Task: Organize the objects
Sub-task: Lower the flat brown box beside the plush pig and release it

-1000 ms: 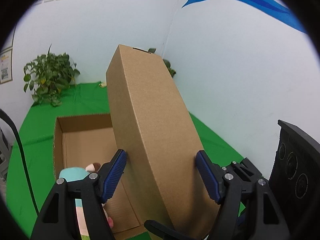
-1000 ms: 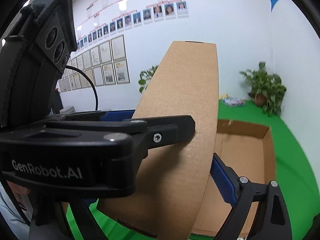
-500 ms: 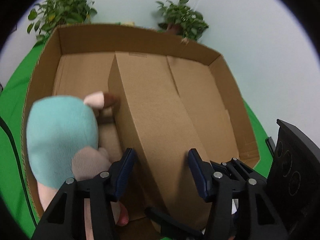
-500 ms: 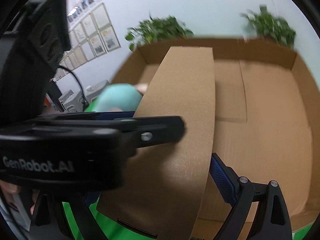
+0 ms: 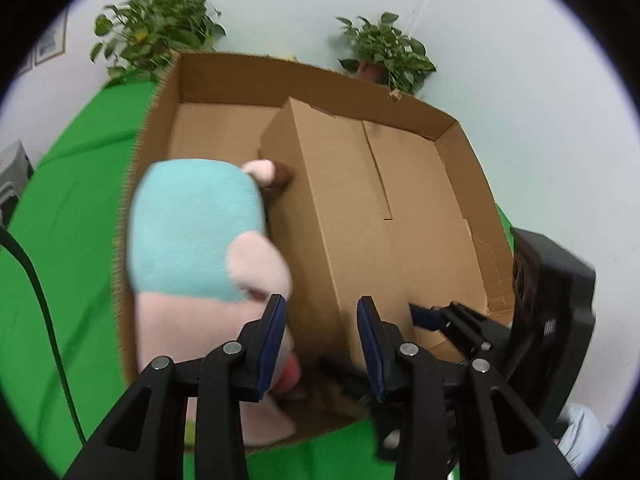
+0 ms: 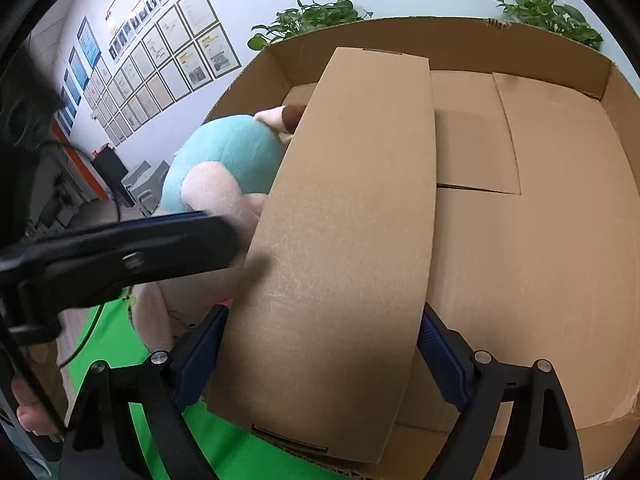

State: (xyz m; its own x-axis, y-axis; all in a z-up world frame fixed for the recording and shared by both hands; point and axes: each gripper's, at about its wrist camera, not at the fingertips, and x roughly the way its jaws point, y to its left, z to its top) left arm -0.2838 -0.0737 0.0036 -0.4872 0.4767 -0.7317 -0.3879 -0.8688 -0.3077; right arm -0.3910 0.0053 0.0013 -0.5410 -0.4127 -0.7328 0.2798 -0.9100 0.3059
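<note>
Right gripper (image 6: 320, 356): blue-padded jaws clamped on the two long sides of the narrow closed carton (image 6: 344, 240), near its close end. The carton lies inside the large open cardboard box (image 6: 560, 240), lengthwise from the near wall toward the far wall, close end tilted up above the near rim.

Left gripper (image 5: 322, 340): jaws apart, pads on either side of the carton's (image 5: 340, 220) near left edge; contact cannot be judged from the pictures.

Plush toy (image 5: 196, 236) (teal body, pale pink limbs, small brown tip) sits in the box's (image 5: 460, 128) left half, pressed against the carton's left side.

The box rests on a green-covered table (image 5: 72, 220). Two potted plants (image 5: 156, 36) stand past the far edge, against the wall. Framed certificates (image 6: 160, 68) hang on the left wall (print too small to read). No legible writing on the carton or box.
</note>
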